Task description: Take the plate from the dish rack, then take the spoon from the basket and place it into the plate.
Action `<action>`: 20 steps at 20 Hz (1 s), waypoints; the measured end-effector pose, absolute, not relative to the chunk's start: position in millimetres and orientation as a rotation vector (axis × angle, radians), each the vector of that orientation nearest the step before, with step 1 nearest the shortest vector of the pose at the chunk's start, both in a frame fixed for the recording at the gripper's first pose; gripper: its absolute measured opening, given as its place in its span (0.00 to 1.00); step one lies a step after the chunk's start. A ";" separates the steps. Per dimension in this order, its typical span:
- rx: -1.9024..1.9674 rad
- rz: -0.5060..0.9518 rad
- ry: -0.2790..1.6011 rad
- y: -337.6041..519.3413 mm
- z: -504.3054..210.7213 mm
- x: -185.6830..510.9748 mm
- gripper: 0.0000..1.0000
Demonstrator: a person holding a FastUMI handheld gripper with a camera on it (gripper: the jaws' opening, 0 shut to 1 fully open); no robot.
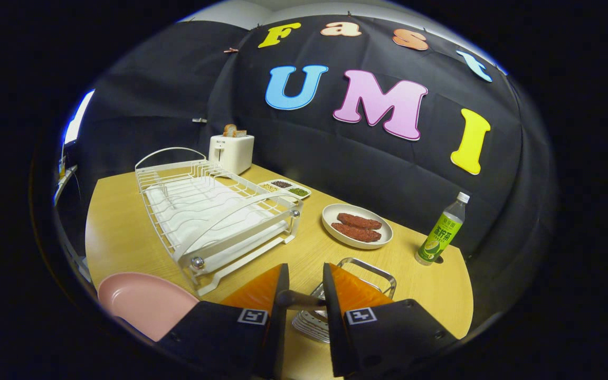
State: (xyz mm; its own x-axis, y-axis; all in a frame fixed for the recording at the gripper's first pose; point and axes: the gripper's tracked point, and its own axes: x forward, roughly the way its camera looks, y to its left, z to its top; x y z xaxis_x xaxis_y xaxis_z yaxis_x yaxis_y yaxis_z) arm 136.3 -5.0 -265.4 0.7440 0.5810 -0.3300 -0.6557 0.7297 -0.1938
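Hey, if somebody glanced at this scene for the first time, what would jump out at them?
First, the orange two-finger tool, its fingers closed on a dark spoon handle over the metal wire basket. Next, the big white wire dish rack beyond the fingers, with the pink plate lying on the wooden table beside it. Beyond the basket sits a white oval dish of sausages.

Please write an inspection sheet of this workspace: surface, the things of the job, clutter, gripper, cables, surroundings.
Surface: wooden table, bare patches show.
Job's things: pink plate on the table beside the dish rack, which holds no dishes; metal basket just beyond the fingers; dark spoon handle between the fingers.
Clutter: toaster, seed tray, white plate with sausages, green bottle.
Gripper: gripper closed on the spoon handle.
Cables: nothing seen.
Surroundings: black cloth wall.
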 end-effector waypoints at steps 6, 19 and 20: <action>-0.253 0.662 0.301 -14.7 -258.6 135.6 0.38; -0.113 0.570 0.274 -37.0 -181.4 161.4 0.14; -0.100 0.565 0.259 -38.6 -167.0 161.7 0.14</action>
State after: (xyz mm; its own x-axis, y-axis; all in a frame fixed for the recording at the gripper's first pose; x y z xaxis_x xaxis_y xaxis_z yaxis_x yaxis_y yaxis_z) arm 161.7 -38.6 -167.0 0.8133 0.5157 -0.2695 -0.5408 0.8408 -0.0232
